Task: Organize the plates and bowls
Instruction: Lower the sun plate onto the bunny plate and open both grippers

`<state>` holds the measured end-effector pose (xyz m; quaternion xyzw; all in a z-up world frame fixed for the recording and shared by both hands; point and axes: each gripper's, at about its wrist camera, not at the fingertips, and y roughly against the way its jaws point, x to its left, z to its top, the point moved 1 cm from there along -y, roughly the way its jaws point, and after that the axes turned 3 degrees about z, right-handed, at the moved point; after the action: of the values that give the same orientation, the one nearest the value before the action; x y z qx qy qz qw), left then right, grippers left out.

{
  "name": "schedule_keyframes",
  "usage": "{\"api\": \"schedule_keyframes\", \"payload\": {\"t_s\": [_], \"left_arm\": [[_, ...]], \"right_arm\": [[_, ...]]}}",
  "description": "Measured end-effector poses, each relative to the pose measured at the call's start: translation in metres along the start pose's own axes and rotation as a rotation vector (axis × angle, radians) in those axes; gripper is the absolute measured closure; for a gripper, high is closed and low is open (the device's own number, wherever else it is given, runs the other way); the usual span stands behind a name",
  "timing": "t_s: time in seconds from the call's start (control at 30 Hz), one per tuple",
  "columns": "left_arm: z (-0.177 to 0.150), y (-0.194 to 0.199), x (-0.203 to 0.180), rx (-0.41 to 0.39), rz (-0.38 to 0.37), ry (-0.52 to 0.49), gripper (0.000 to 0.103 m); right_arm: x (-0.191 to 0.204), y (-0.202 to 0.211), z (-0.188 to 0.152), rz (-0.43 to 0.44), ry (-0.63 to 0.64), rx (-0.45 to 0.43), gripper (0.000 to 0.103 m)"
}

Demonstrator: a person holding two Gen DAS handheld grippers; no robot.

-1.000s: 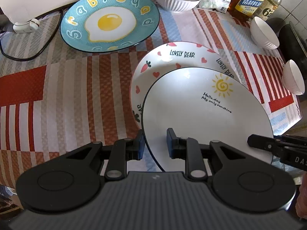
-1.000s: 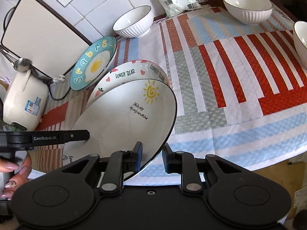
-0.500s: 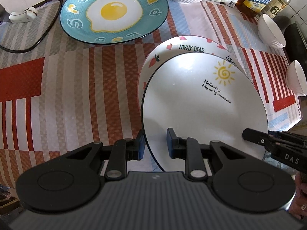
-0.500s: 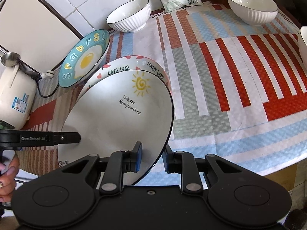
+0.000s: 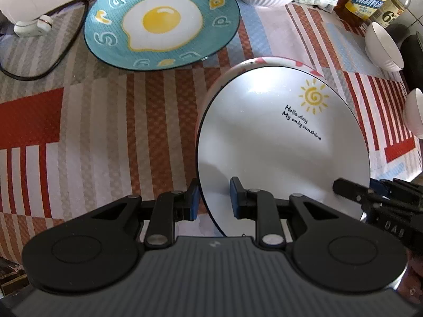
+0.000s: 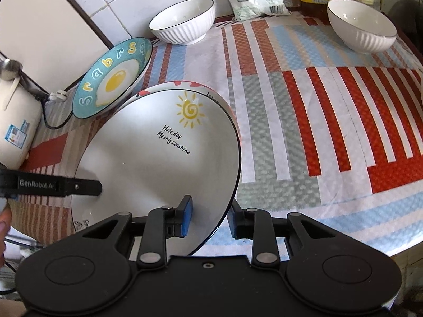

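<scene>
With the sunshine plate (image 6: 169,158) lowered onto the Lovely Bear plate (image 6: 222,103), the right gripper (image 6: 211,219) was opening off its rim while the left gripper (image 5: 212,198) remained clamped, stacking nearly complete.

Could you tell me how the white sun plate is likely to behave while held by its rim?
The sun plate looks glazed and glossy, so probably slippery between jaws. It seems rigid ceramic, likely heavy and chip-prone. With the right gripper jaws opening, it may settle onto the bear plate beneath.

Left tongs (image 5: 213,198) clamped tight; right tongs (image 6: 210,218) opening, both downward-angled
</scene>
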<state>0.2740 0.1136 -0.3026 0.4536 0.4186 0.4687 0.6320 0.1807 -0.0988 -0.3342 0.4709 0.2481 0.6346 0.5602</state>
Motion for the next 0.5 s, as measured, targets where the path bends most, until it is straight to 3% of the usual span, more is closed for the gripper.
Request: {"api": "schedule_keyframes", "payload": {"t_s": [0.17,0.37,0.5], "left_arm": [[-0.001,0.003,-0.007,-0.044,0.051,-0.044,0.081],[-0.007,0.017,-0.005,-0.089,0.041,-0.066,0.081],[-0.012,0.033,-0.005,-0.117,0.036,-0.08,0.081]], "right_arm": [[0.013,-0.005,-0.004,-0.065,0.104,-0.03,0.059],[0.013,-0.003,-0.006,-0.127,0.194,-0.099,0.059],[0.009,0.014,0.002,-0.082,0.16,-0.132,0.059]]}}
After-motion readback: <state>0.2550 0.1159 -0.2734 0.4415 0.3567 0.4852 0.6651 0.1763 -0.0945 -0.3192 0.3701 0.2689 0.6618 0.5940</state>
